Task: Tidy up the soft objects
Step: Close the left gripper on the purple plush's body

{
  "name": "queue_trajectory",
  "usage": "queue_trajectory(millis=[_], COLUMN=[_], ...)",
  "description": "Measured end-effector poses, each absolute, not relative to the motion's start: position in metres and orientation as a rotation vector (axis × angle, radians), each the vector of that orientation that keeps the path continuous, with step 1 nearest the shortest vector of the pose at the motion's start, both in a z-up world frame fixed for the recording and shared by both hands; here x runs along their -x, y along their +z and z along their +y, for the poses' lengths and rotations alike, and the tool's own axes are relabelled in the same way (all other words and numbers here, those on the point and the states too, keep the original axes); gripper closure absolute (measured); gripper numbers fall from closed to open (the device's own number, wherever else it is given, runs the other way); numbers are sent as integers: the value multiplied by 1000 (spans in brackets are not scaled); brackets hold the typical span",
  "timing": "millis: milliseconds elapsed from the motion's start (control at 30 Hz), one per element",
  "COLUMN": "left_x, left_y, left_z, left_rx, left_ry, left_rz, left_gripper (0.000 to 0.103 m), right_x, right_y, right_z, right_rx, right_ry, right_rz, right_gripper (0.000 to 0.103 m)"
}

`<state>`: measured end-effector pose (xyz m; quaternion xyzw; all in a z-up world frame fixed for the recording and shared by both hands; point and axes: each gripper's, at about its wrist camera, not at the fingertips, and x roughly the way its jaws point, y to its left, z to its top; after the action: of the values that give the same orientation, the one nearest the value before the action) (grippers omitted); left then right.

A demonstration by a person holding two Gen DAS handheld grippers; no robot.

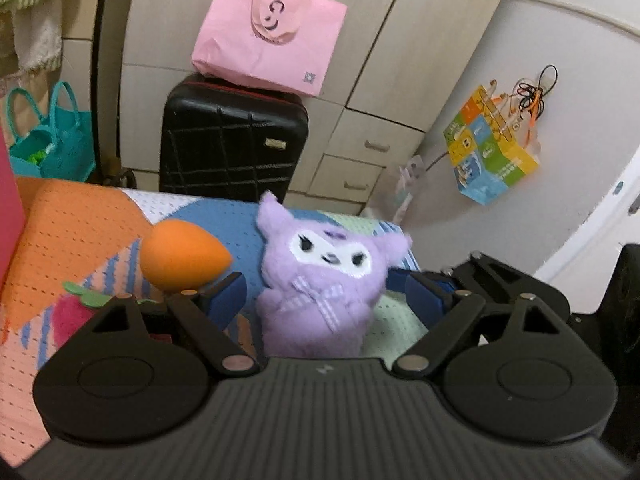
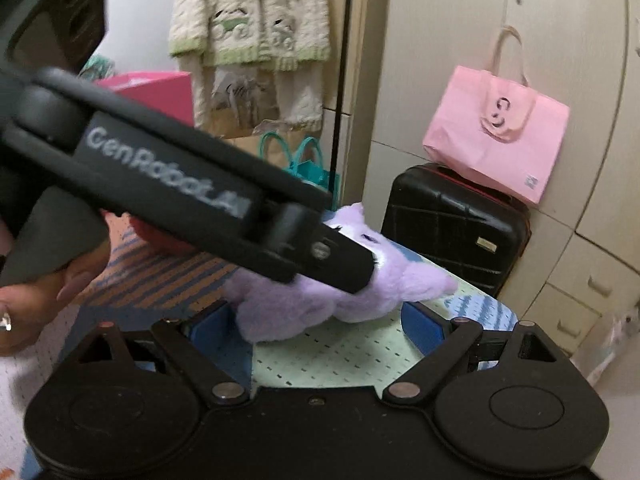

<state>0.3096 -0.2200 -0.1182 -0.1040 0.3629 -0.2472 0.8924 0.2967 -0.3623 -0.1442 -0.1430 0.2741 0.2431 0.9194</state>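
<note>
A purple plush toy [image 1: 320, 280] with a white face stands upright on the patterned blanket [image 1: 72, 224]. My left gripper [image 1: 326, 298] is open, its blue pads on either side of the toy with a small gap on the left. In the right wrist view one of its fingers [image 2: 340, 256] crosses in front of the toy's [image 2: 400, 280] face. My right gripper [image 2: 320, 332] is open just below the toy's lower body, with only blanket [image 2: 328, 352] between its pads. An orange egg-shaped soft object [image 1: 184, 256] and a red strawberry plush [image 1: 72, 316] lie to the toy's left.
A black suitcase [image 1: 232, 140] with a pink bag [image 1: 268, 36] on top stands behind the bed against cabinets. A teal basket bag [image 1: 52, 140] sits at the left. A colourful bag [image 1: 492, 152] hangs on the right wall. A hand [image 2: 40, 296] holds the left gripper.
</note>
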Motion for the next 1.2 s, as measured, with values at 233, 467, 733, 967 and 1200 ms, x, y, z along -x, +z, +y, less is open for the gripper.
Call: queue_trajectory(millis=[233,467,733,967,1200], left_x=[-308,-304,-294,-277,-255], left_y=[-122,-122,-118,-109,-104], left_z=[-231,-234,-237,-236,-223], left_rx=[106,61,26,16,66], left_ry=[-486,-483,-473,-471,-522], left_rz=[793,794,799,858,931], left_gripper=[46,49,49,50,50], right_x=[-298,-294,-288,-272,-244], right_y=[-146,-146,-144,-140,-130], right_z=[-361,-359,-360,-356,-348], right_rx=[272,260,224,195,208], right_ry=[512,491,466,451,433], right_rz=[555,550,546,545,529], right_gripper=[10,16,21,24,27])
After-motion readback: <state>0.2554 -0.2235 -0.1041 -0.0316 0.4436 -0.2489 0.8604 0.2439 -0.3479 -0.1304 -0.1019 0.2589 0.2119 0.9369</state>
